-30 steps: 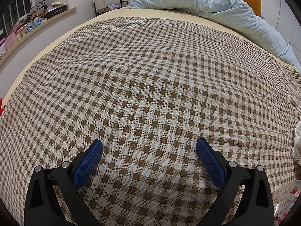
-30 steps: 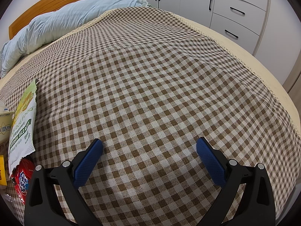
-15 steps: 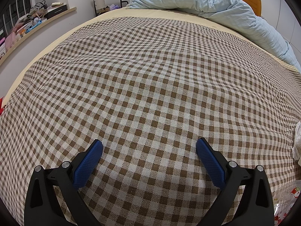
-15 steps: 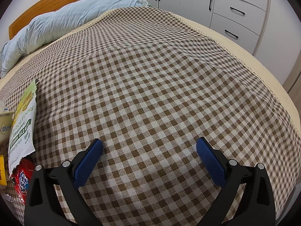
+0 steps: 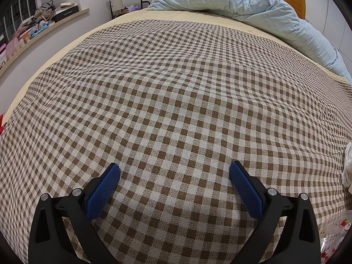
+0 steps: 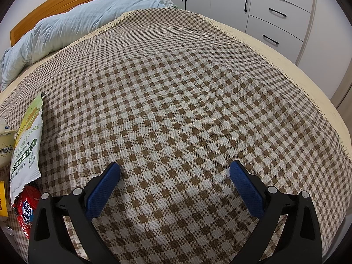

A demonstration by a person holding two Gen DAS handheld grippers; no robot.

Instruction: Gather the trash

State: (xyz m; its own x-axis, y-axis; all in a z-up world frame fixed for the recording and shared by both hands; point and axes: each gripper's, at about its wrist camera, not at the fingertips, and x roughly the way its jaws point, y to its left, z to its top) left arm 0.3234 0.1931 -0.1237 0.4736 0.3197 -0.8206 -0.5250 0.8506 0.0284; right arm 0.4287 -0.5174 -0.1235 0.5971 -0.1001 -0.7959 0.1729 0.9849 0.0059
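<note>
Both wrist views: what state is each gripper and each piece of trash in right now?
left gripper: open, empty, over the checkered cloth.
right gripper: open, empty.
dog food bag: lying flat on the cloth, top torn open.
red wrapper: crumpled, partly under the bag.
duvet: bunched at the headboard.
drawers: shut.

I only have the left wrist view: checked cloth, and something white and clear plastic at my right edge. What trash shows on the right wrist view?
Observer: A green and white dog food bag lies flat on the checked cloth, at that view's left edge.
Operator: Anything else near it?
Observer: A red wrapper sits just below the bag's torn end, and a yellow item is cut off by the frame beside it.
Operator: Is the right gripper holding anything?
Observer: No. The right gripper is open, with bare cloth between its fingers.
</note>
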